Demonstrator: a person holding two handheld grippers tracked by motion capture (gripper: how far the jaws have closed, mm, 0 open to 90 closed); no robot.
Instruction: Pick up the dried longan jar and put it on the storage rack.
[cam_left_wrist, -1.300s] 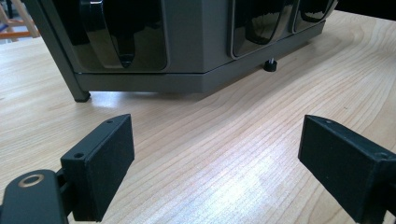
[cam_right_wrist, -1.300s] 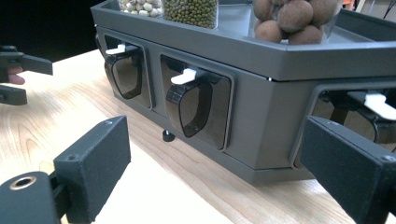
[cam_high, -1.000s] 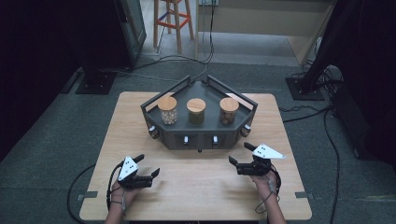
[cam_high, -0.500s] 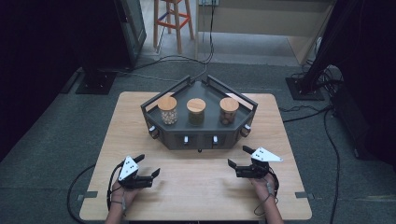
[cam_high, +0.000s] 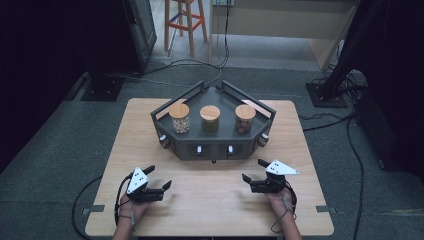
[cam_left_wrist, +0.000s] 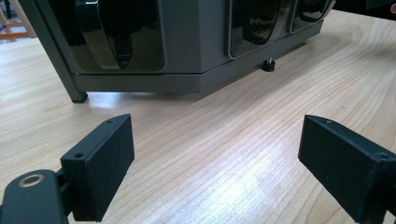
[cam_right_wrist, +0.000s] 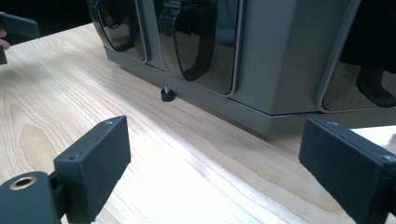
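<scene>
My left gripper (cam_high: 159, 178) and right gripper (cam_high: 254, 171) are black, each topped by a grey three-cornered plate and trailing a thin black cable. Up close, the jaws are flat matte-black rectangular blocks with small screw holes, beside a brass-ringed hole. My forearms are bare, with no sleeves.

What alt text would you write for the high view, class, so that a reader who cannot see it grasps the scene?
A person's two hands rest open grippers, the left gripper and the right gripper, on a wooden table, apart from a dark grey rack. Three cork-lidded jars stand in a row on the rack.
</scene>
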